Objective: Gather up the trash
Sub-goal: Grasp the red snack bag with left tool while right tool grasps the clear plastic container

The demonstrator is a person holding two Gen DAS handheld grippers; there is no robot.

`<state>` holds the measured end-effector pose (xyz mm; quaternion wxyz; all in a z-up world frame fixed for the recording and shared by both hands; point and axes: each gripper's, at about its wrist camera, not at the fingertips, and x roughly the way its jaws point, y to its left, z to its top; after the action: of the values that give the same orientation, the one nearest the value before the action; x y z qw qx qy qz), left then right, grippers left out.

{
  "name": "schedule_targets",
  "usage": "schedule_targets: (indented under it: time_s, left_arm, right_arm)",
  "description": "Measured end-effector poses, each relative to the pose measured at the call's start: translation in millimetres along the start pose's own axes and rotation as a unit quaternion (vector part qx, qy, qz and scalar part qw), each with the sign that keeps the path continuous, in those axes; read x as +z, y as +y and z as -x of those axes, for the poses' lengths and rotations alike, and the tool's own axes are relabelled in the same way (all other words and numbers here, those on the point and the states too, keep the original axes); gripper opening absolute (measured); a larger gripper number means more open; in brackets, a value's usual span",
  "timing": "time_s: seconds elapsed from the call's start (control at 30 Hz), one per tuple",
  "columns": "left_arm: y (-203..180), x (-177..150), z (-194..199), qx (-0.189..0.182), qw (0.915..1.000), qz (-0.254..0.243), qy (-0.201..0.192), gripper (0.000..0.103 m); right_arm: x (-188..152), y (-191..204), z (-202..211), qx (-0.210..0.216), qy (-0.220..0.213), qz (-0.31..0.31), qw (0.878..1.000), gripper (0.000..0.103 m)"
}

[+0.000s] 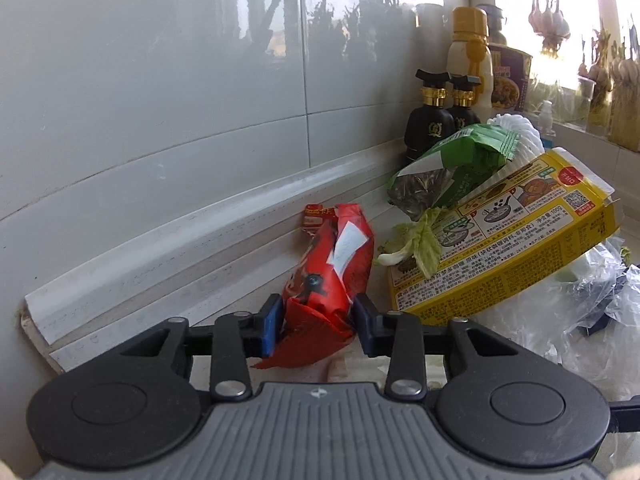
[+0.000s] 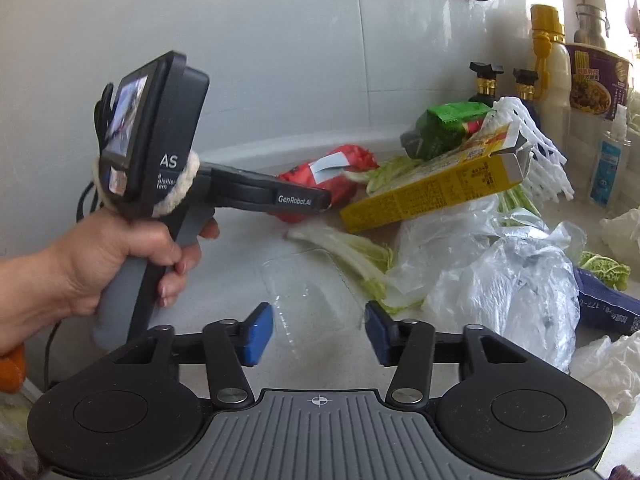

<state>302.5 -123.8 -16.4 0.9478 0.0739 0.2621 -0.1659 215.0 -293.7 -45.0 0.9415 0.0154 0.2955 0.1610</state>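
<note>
A crumpled red snack wrapper (image 1: 332,264) lies on the counter by the tiled wall. My left gripper (image 1: 317,320) is shut on its near end, blue pads against both sides. In the right wrist view that left gripper (image 2: 324,200) reaches to the same red wrapper (image 2: 300,176), with a person's hand (image 2: 120,256) on its handle. My right gripper (image 2: 318,332) stands open low over the counter. A clear plastic tray (image 2: 308,292) lies between and just past its pads, which do not press on it.
A yellow box (image 2: 432,192) leans on a green bag (image 2: 452,120) and white foam netting (image 2: 536,148). Cabbage leaves (image 2: 348,248) and crumpled plastic bags (image 2: 500,272) cover the right. Dark bottles (image 1: 428,124), a sauce bottle and a noodle cup (image 2: 596,80) stand at the back.
</note>
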Motion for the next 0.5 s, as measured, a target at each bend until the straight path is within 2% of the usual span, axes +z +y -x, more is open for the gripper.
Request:
schedule_targets:
  time_s: [0.2,0.5]
  left_arm:
    - [9.2,-3.9,12.7,0.002,0.9999,0.015,0.001,0.032]
    - [38.9,-8.4,36.6,-0.001,0.9975,0.07,-0.004,0.031]
  right_arm:
    - [4.6,-0.9,4.1,0.009,-0.019,-0.008,1.0,0.044]
    - [16.9,11.6,14.2,0.02,-0.046,0.006,0.999,0.044]
